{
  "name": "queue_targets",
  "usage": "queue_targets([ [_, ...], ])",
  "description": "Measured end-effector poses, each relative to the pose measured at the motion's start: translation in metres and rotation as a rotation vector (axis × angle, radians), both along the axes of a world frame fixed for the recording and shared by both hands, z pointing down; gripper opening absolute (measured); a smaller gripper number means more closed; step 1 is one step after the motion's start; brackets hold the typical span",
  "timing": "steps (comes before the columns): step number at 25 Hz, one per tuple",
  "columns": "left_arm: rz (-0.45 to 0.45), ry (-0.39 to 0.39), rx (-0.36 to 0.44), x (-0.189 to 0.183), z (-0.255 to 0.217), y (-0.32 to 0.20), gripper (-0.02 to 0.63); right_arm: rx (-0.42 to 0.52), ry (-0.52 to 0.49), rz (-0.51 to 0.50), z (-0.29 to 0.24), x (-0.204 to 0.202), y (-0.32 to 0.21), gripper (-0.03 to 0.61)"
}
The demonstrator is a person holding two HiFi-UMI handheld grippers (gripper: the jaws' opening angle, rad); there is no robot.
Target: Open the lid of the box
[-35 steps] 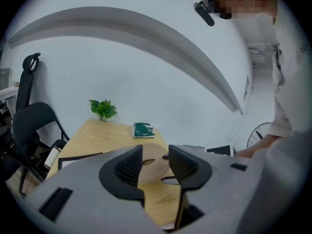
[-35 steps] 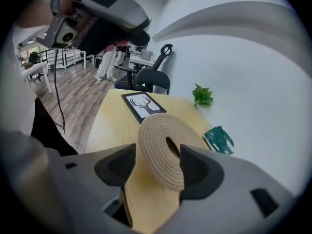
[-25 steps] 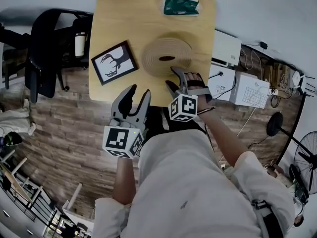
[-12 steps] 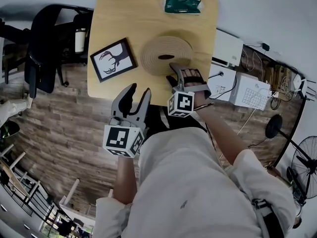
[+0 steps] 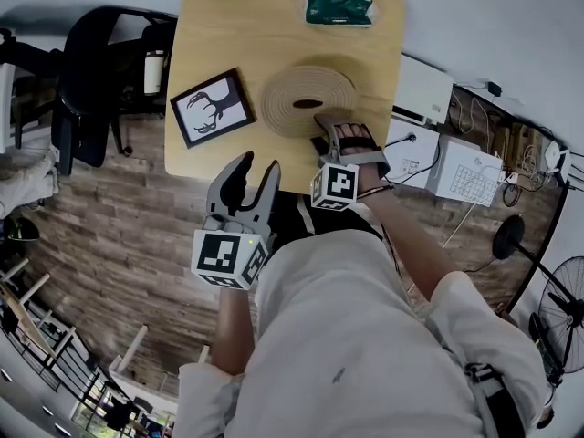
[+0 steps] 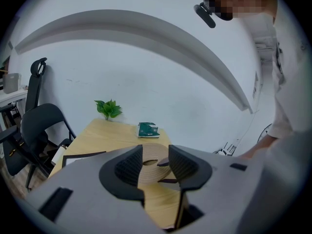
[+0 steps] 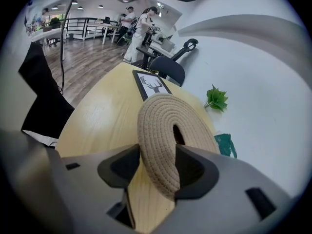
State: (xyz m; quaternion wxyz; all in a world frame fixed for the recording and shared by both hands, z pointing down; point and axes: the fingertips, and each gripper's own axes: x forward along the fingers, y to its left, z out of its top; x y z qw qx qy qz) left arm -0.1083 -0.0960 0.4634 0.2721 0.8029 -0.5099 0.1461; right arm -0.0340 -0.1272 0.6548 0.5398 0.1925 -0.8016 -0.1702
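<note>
A round woven rope lid (image 5: 308, 99) with a dark slot in its middle lies on the wooden table (image 5: 219, 35). My right gripper (image 5: 321, 131) reaches over the table's front edge to the lid's near rim. In the right gripper view the rim (image 7: 161, 130) stands between the two jaws of that gripper (image 7: 157, 167). The jaws are closing and the pads lie close against both sides of the rim. My left gripper (image 5: 254, 167) hangs open in front of the table edge with nothing between its fingers. The lid (image 6: 152, 155) shows through the gap of the left gripper (image 6: 155, 162).
A framed deer picture (image 5: 212, 108) lies left of the lid and a green packet (image 5: 339, 5) at the far edge. A potted plant (image 7: 217, 98) stands at the back. A black chair (image 5: 87, 80) is left of the table, white boxes (image 5: 422, 88) and cables right.
My right gripper has moved forward from the table's front edge onto the lid's near rim, and its jaws have narrowed. The left gripper has stayed where it was.
</note>
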Motion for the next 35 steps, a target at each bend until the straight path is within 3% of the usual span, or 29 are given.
queue_targets([
  [35, 0.002, -0.026, 0.08, -0.012, -0.035, 0.012, 0.163, 0.003, -0.042, 0.003, -0.031, -0.002, 0.008, 0.115],
])
